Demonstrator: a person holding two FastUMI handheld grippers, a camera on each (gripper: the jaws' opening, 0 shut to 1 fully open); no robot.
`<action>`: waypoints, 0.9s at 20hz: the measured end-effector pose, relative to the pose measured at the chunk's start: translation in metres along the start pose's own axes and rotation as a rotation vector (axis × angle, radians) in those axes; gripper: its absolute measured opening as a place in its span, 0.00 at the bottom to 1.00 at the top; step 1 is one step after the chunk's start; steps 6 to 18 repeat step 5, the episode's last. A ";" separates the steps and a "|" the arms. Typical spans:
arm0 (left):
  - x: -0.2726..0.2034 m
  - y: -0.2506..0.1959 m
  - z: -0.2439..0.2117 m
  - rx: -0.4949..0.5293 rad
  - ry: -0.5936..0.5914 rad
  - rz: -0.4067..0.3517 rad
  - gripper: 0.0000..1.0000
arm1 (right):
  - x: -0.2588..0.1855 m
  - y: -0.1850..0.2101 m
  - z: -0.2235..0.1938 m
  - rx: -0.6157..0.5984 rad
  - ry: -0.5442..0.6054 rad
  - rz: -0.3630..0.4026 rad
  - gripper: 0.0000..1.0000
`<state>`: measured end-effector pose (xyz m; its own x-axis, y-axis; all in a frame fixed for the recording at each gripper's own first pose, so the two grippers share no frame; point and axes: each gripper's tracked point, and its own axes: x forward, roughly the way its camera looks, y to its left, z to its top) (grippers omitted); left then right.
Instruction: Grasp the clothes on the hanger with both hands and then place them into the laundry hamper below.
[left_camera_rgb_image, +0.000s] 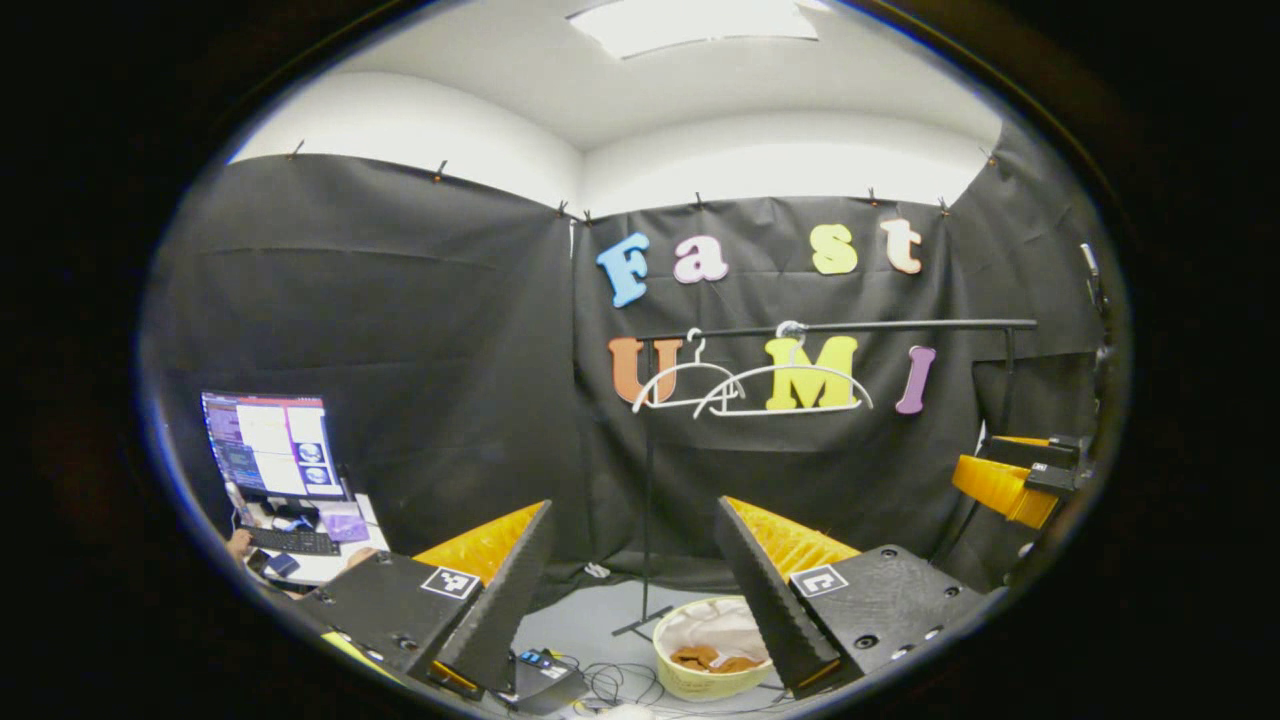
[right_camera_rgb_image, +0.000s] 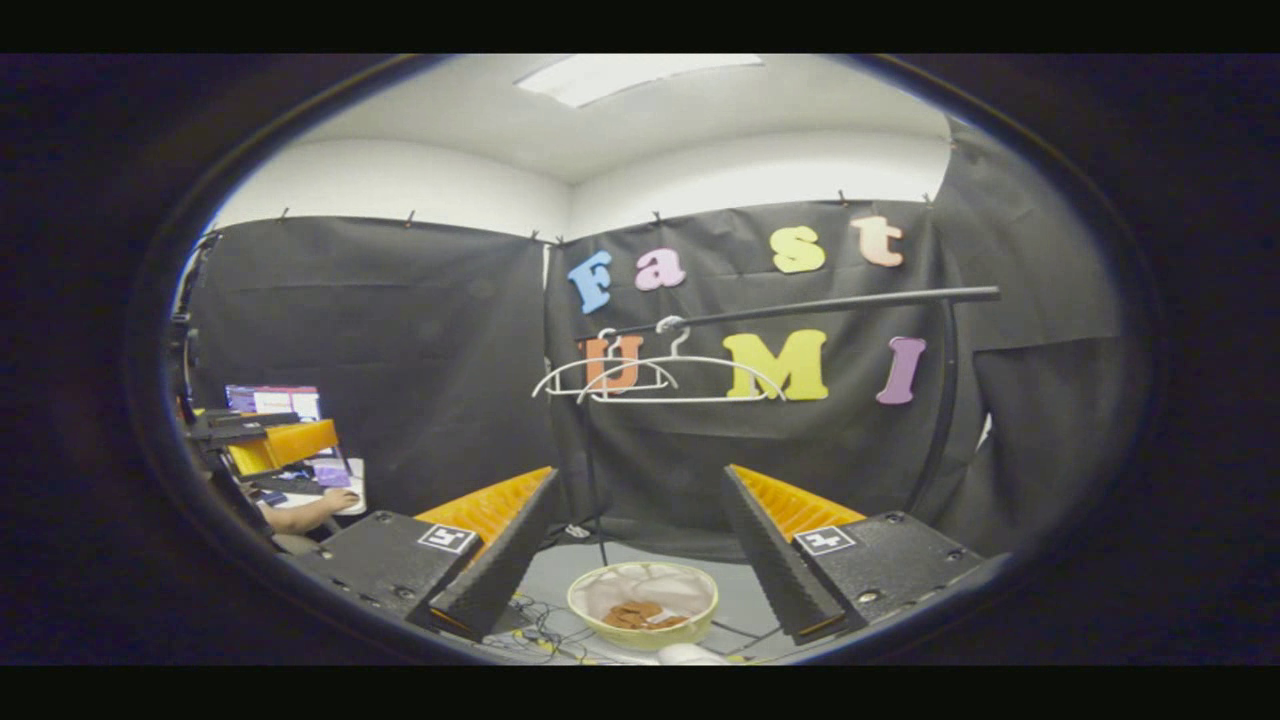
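Apparently the drop is done: both hangers (left_camera_rgb_image: 780, 385) on the rail (left_camera_rgb_image: 840, 326) hang bare, and brown clothes (left_camera_rgb_image: 712, 658) lie in the hamper (left_camera_rgb_image: 672, 682) on the floor below. Left gripper (left_camera_rgb_image: 635, 590) and right gripper (right_camera_rgb_image: 640, 575) have fingers spread wide, holding nothing, well back from the rail. Judged next: nothing left to grasp; retreat or reset.

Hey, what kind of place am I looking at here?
Probably a staged recording booth in an office room, set up for a laundry chore: black cloth walls, a clothes rail with bare white hangers, a hamper on the floor, and a desk with a monitor.
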<state>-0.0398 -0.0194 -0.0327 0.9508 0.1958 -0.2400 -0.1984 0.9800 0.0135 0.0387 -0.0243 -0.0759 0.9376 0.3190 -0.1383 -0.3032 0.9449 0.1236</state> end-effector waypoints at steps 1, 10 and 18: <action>-0.003 0.003 0.004 0.006 -0.013 0.001 1.00 | -0.004 0.003 0.005 0.013 -0.014 -0.007 1.00; -0.011 0.013 0.007 -0.022 -0.016 -0.040 1.00 | -0.020 0.015 0.014 0.003 -0.053 -0.081 1.00; -0.011 0.013 0.007 -0.022 -0.016 -0.040 1.00 | -0.020 0.015 0.014 0.003 -0.053 -0.081 1.00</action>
